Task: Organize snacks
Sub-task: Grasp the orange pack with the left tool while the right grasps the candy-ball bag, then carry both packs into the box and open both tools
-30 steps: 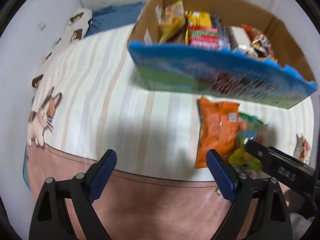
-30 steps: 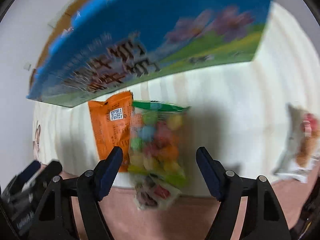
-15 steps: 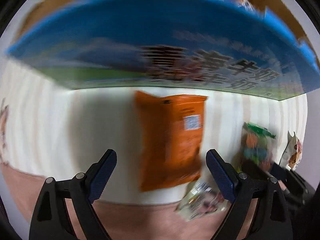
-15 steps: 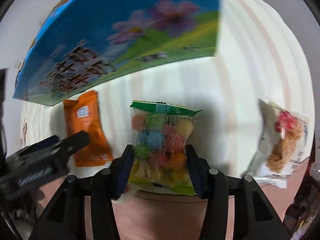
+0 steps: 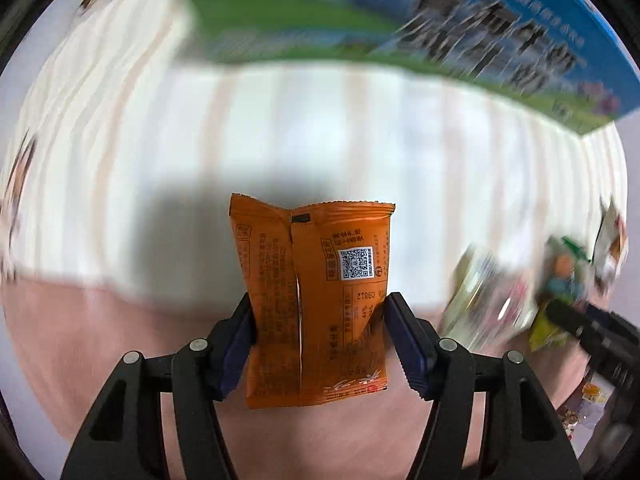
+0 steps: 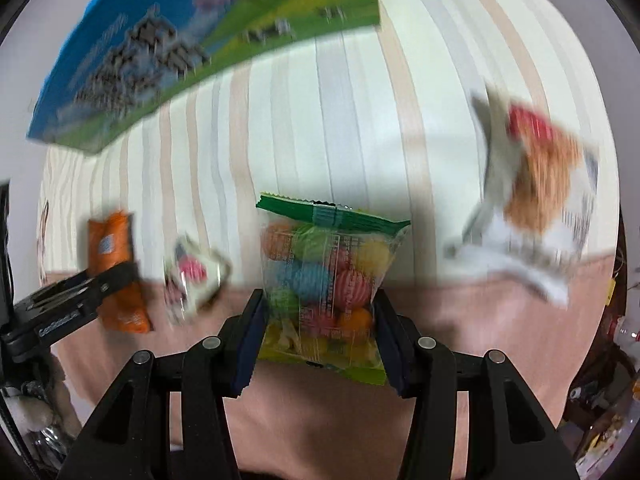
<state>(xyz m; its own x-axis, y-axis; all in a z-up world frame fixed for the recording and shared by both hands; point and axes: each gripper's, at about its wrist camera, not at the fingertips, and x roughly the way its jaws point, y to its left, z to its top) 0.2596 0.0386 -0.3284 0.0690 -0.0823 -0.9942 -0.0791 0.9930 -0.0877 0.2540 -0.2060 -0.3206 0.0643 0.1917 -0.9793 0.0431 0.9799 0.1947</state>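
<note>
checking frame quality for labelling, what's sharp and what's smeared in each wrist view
Left wrist view: the orange snack packet between the closing jaws is sharp, its QR code legible; the blue carton and striped bedsheet are motion-smeared. Right wrist view: the bag of colourful candy balls is crisp; the white snack packet is streaked.

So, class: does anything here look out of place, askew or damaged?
Nothing looks damaged or spilled. Two packets lie loose on the striped cover, outside the blue box: a small pink-and-white one and a white one lying askew. The orange packet and the candy bag sit between gripper pads.
</note>
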